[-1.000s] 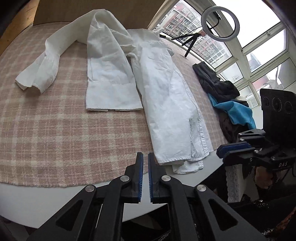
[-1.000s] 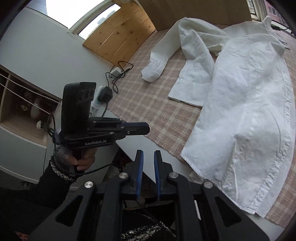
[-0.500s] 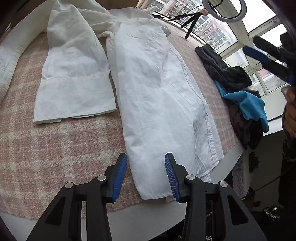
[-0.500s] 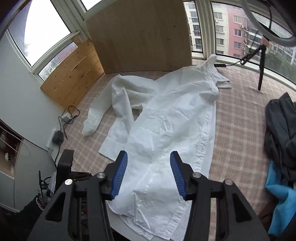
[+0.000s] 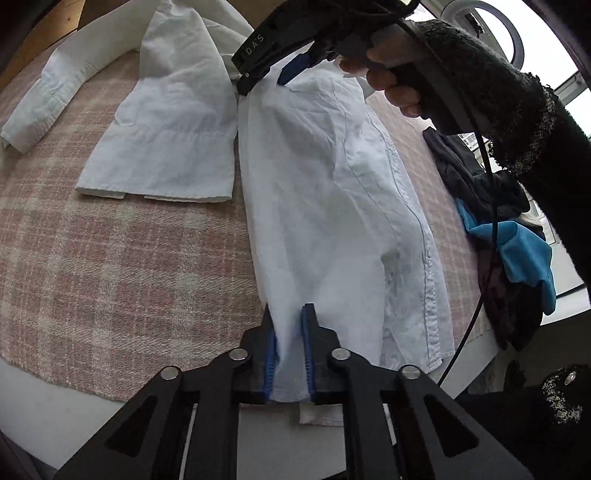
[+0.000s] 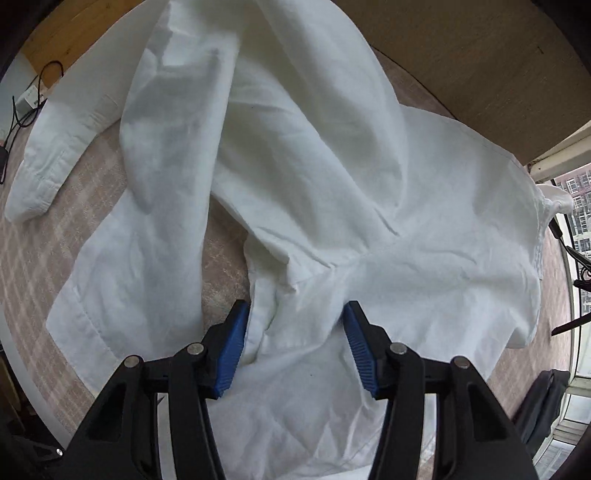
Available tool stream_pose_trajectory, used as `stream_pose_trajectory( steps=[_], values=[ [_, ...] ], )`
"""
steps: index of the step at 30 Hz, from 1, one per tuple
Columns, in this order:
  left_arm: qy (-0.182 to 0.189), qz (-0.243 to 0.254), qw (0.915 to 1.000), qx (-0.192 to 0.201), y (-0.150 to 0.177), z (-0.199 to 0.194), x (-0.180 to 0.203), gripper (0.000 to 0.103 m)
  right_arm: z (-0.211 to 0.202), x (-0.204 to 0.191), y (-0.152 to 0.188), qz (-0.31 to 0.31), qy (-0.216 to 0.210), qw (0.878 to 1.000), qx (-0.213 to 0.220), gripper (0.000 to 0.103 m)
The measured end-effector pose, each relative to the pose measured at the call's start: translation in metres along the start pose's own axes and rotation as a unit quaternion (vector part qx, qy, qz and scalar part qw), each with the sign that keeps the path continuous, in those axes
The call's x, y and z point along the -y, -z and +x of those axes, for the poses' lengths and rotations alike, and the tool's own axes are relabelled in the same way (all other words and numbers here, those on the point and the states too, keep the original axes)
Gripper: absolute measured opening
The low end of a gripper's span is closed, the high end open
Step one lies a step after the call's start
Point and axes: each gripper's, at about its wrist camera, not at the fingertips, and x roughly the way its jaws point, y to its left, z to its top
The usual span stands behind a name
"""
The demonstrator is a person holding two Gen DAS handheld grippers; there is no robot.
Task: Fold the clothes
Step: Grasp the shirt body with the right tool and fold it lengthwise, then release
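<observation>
A white long-sleeved shirt point(image 5: 325, 177) lies spread on the pink plaid tablecloth point(image 5: 110, 266). My left gripper point(image 5: 288, 325) is shut on the shirt's hem at the near table edge. My right gripper point(image 6: 293, 328) is open, its blue pads straddling the shirt point(image 6: 369, 221) near the armpit, low over the cloth. It also shows in the left wrist view point(image 5: 273, 74) above the shirt's upper body, held by a hand in a black sleeve. One sleeve point(image 6: 55, 155) stretches to the left.
A pile of dark and blue clothes point(image 5: 509, 236) lies at the right side of the table. A ring light point(image 5: 484, 26) stands by the windows. A brown board point(image 6: 461, 55) leans behind the table. Cables and a power strip point(image 6: 22, 107) lie on the floor left.
My left gripper moved forward and closed on the shirt's hem. My right gripper moved down and forward to the shirt's upper body, still open.
</observation>
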Motion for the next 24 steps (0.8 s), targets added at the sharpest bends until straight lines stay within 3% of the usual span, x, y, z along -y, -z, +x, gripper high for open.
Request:
stream_pose_trajectory(
  steps=[3,6,11,15,18,21,23,24],
  values=[
    [0.036,0.005,0.9989,0.029,-0.002,-0.015,0.015,0.003,-0.012,0.026,0.011,0.045,-0.068,0.997,0.013,0.008],
    [0.078,0.023,0.9951,0.057,-0.006,-0.034,0.037,0.003,-0.032,0.051,0.026,0.084,-0.121,0.988,0.04,0.007],
    [0.089,0.068,0.9919,0.06,-0.013,-0.038,0.064,0.002,-0.051,0.079,0.04,0.147,-0.174,0.972,0.066,0.006],
    [0.116,0.047,0.9905,0.058,-0.014,-0.045,0.055,0.002,-0.066,0.079,0.041,0.182,-0.213,0.956,0.087,0.005],
    [0.146,0.022,0.9853,0.086,-0.013,-0.076,0.038,0.001,-0.087,0.073,0.035,0.19,-0.218,0.951,0.113,0.005],
    [0.151,-0.007,0.9806,0.125,-0.007,-0.109,0.011,0.001,-0.108,0.052,0.021,0.173,-0.218,0.951,0.134,0.005],
    [0.102,-0.012,0.9857,0.134,0.001,-0.117,-0.016,0.001,-0.106,0.027,-0.004,0.149,-0.216,0.957,0.127,0.006],
    [0.074,-0.013,0.9877,0.137,0.005,-0.121,-0.031,0.002,-0.1,0.01,-0.019,0.131,-0.217,0.96,0.116,0.011]
  ],
)
